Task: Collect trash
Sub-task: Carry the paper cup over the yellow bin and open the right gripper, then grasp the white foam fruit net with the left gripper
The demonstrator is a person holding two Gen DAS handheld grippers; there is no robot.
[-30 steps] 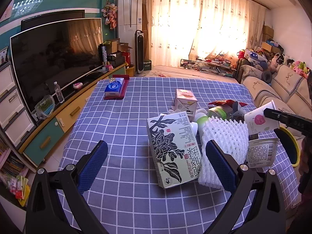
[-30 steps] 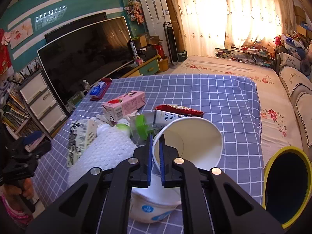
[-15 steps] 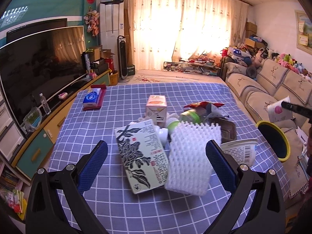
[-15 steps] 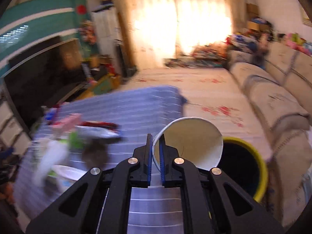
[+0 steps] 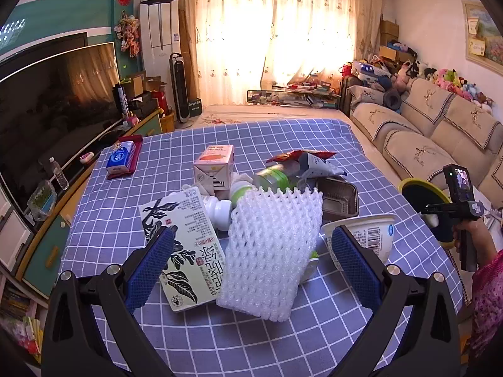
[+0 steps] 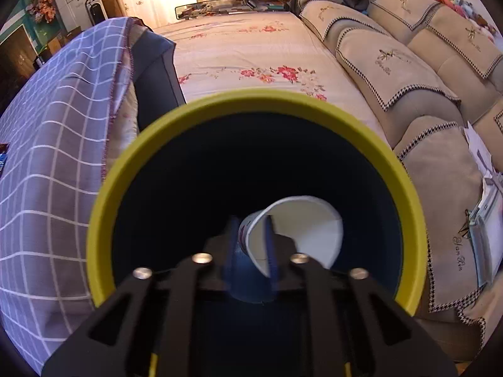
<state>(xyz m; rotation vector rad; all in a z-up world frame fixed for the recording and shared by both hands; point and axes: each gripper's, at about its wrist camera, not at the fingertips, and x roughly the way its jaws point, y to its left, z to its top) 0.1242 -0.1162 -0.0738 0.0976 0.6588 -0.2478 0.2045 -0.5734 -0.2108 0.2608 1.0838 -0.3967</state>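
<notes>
One bin (image 6: 132,163), two cartons (image 5: 184,245) (image 5: 213,169)

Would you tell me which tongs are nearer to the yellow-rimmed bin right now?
Right. The right tongs hang over the bin's mouth, pinching a paper cup. The left tongs sit open over the table, with the bin off to their right.

The cup (image 6: 301,223) is smooth white paper, matt inside. The bin (image 6: 251,106) has a matt yellow plastic rim and a dark inside. The counter (image 5: 283,138) wears a checked woven cloth. The net sleeve (image 5: 270,251) is soft white foam. The box (image 5: 185,245) is printed card, slightly glossy. The tray (image 5: 339,201) looks like dull foil.
</notes>
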